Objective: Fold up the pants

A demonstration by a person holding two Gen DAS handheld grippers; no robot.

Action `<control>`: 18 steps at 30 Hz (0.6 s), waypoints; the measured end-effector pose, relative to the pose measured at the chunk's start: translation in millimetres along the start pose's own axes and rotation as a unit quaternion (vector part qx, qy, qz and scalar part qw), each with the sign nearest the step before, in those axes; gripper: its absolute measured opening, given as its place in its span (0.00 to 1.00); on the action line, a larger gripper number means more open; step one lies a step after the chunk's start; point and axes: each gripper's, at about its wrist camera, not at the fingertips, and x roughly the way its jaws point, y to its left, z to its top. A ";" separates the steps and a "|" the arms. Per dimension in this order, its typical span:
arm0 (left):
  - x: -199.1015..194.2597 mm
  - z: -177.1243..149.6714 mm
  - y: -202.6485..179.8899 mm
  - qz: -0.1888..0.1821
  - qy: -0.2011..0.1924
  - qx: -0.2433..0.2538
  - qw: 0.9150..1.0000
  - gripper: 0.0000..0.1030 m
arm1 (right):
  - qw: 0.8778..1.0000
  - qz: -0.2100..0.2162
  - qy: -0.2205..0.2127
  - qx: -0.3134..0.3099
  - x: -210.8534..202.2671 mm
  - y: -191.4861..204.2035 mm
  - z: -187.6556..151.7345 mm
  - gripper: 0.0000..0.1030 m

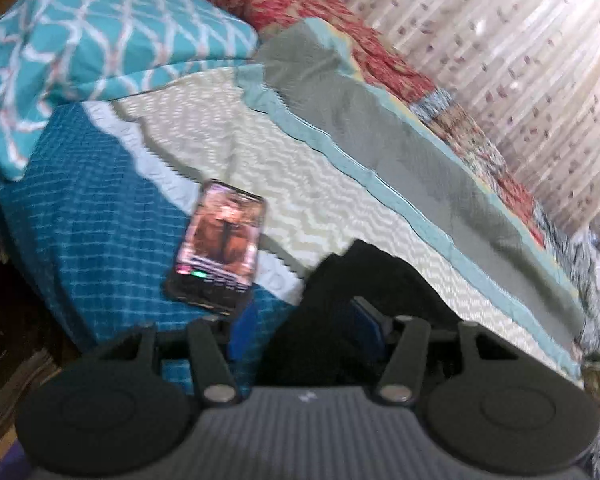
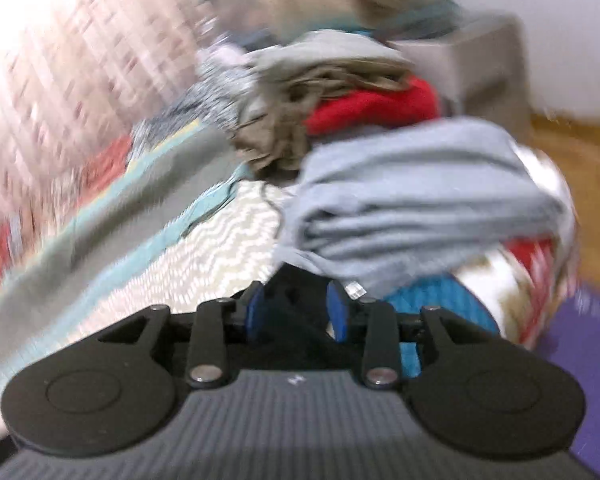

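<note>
The black pants (image 1: 340, 300) lie bunched on the bed (image 1: 308, 208) at 6 o'clock in the left wrist view, between the blue pads of the left tongs (image 1: 304, 328), which stand apart; the left pad is largely hidden. A phone (image 1: 218, 248) lies at 9 o'clock of them. In the blurred right view, dark cloth sits between the parted right tongs (image 2: 296, 312); whether the pads press it I cannot tell. A grey garment (image 2: 420, 200) lies at 1 o'clock.

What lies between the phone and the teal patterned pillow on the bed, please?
Only bare bedding: the blue checked cover runs from the phone up to the pillow, as the left wrist view shows.
</note>
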 end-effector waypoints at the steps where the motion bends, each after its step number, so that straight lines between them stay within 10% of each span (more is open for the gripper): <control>1: 5.8 -1.4 -8.7 -0.003 0.008 0.012 1.000 0.50 | 0.999 -0.003 0.008 -0.031 15.8 8.5 5.0 0.39; 7: 49.0 -28.4 -67.6 0.015 0.057 0.114 0.992 0.50 | 0.988 -0.039 0.084 -0.127 97.9 18.5 0.9 0.42; 8: 51.9 -37.2 -76.6 0.030 0.059 0.130 0.989 0.50 | 0.987 -0.036 0.095 -0.128 103.4 15.2 -1.4 0.28; 9: 57.6 -41.9 -83.6 0.049 0.064 0.149 0.986 0.50 | 0.987 -0.027 0.092 -0.132 101.9 15.5 -2.5 0.07; 15: 69.0 -52.3 -95.0 0.096 0.073 0.196 0.973 0.50 | 0.989 -0.042 -0.005 -0.144 83.3 28.9 24.5 0.06; 18: 71.8 -54.5 -97.8 0.112 0.075 0.198 0.971 0.51 | 0.987 -0.054 0.015 -0.150 115.7 22.5 31.1 0.06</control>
